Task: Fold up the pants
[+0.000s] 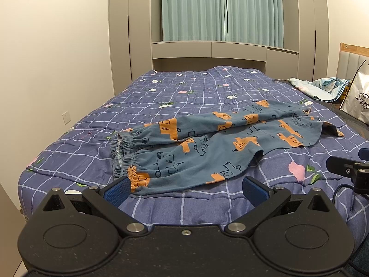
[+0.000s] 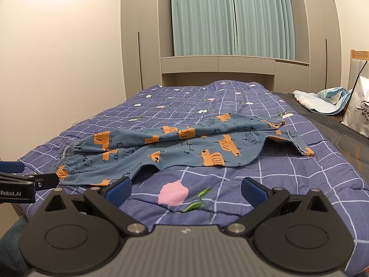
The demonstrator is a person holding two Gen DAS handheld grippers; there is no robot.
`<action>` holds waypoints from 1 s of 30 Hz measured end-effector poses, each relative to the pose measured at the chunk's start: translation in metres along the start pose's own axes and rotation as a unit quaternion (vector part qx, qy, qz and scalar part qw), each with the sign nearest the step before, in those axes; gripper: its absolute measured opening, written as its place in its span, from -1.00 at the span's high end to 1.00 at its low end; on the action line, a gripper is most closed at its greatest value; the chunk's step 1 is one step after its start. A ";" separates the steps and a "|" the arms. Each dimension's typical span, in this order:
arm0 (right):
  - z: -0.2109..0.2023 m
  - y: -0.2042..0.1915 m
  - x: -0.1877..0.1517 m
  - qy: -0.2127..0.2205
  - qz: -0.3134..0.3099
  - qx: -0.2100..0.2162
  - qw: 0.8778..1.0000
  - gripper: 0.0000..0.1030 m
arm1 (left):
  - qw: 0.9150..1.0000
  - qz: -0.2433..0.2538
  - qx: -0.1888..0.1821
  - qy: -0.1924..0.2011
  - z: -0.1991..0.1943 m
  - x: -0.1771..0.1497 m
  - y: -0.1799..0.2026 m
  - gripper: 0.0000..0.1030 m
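Blue-grey pants (image 1: 207,143) with orange and outlined vehicle prints lie crumpled on the bed, elastic waistband to the left and legs running right. They also show in the right wrist view (image 2: 184,147). My left gripper (image 1: 185,190) is open and empty, low at the bed's near edge just in front of the waistband end. My right gripper (image 2: 185,190) is open and empty, hovering over bare quilt in front of the crotch and legs. The right gripper's tip shows at the right of the left view (image 1: 346,168); the left gripper shows at the left of the right view (image 2: 27,181).
The bed has a purple checked quilt (image 1: 184,92) with flower prints. A crumpled light-blue cloth (image 1: 322,87) and a white shopping bag (image 1: 357,97) lie at the far right. Wardrobes and teal curtains (image 1: 221,9) stand behind; a wall is at the left.
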State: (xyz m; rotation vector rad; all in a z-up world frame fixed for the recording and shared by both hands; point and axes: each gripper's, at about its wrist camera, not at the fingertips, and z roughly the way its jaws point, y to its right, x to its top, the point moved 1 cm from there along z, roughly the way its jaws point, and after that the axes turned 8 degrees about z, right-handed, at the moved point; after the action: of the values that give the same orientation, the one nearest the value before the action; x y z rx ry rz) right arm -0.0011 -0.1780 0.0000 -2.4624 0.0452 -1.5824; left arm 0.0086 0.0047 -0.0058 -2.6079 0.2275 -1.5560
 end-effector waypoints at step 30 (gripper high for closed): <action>-0.001 0.002 -0.001 -0.001 0.001 0.000 1.000 -1.00 | 1.000 0.005 0.001 -0.010 0.005 -0.005 0.005 -0.99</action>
State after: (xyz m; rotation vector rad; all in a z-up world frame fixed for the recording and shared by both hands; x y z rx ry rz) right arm -0.0023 -0.1798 -0.0012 -2.4633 0.0474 -1.5785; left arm 0.0102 0.0007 -0.0133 -2.6143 0.2362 -1.5264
